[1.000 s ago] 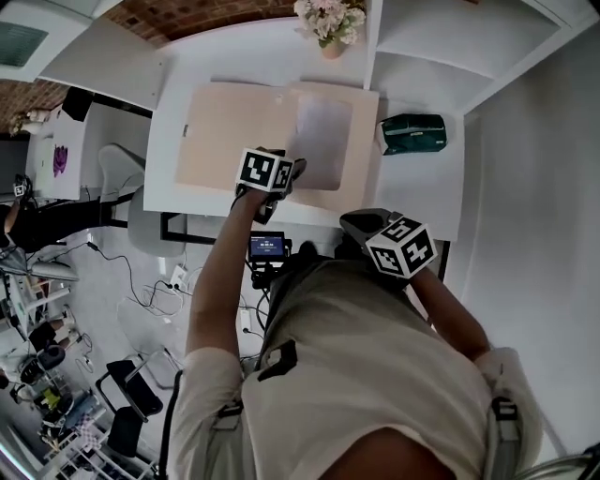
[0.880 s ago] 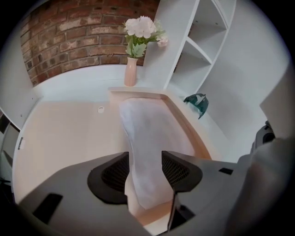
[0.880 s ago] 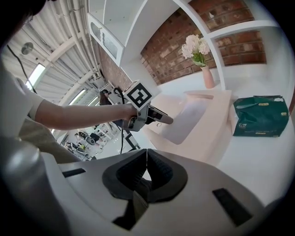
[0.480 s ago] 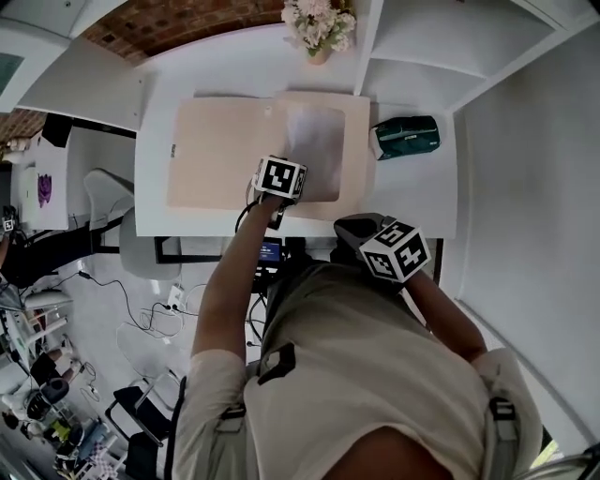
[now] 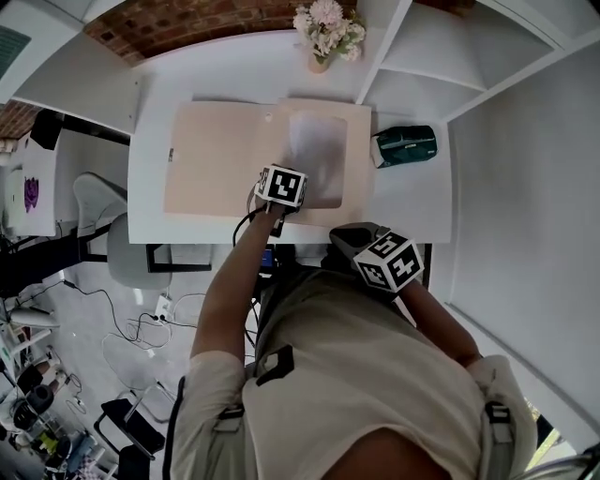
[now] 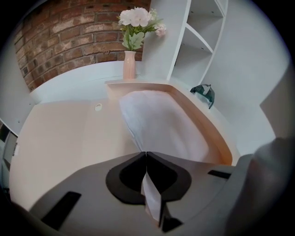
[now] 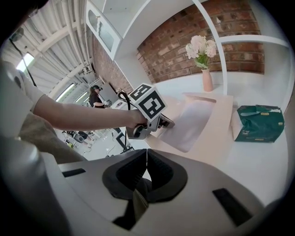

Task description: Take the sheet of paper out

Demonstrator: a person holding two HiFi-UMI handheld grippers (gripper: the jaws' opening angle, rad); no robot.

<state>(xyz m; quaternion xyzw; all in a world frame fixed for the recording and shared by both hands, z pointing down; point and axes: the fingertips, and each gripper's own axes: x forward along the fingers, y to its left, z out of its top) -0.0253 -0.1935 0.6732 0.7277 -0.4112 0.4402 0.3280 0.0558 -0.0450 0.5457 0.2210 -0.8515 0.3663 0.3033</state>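
Paper is what our left gripper [image 6: 146, 154] has hold of: its jaws have just been closing and now pinch the near edge of the sheet of paper [image 5: 317, 157], which runs up between them in the left gripper view. We see the sheet lying flat on the right half of an open tan folder [image 5: 216, 159], pale and slightly glossy. The folder is spread wide on the white worktop [image 5: 225, 70], and its left half is bare. Our left arm reaches forward from the body to the folder's near edge, with the marker cube on top of the gripper.

Our right gripper [image 7: 146, 151] hangs off the worktop's near edge, close to our body, its jaws pressed together with nothing between them. Its view looks across at the left gripper and the sheet.

Just beside the folder on the right sits a green tissue pack [image 5: 406, 145]. At the far edge of the worktop stands a pink vase [image 6: 129, 64] of pale flowers [image 5: 323, 28], next to white shelves [image 5: 441, 56] and in front of a brick wall [image 6: 69, 41].
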